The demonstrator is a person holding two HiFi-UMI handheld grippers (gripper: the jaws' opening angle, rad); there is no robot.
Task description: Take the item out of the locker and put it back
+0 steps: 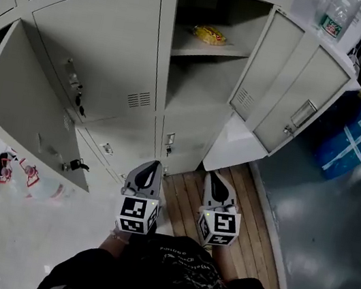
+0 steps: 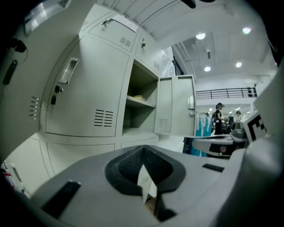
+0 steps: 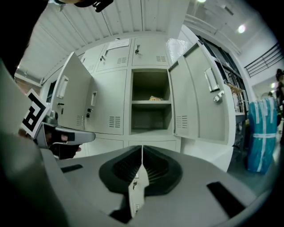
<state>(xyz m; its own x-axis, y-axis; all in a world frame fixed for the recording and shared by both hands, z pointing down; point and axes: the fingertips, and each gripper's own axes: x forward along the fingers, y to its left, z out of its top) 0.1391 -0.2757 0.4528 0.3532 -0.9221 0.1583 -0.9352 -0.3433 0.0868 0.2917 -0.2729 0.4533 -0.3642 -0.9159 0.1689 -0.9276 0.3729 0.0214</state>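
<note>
Left tongs [image 1: 151,167] and right tongs [image 1: 219,182] are pinched shut and empty, well short of the open locker [image 1: 198,84]. The yellow packet [image 1: 210,35] sits mid-shelf [image 1: 183,49]. I reckon this is the approach step; next I open one and reach in.

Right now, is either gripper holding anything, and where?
Nothing: left gripper and right gripper are shut, empty; the yellow packet lies on the locker shelf.
</note>
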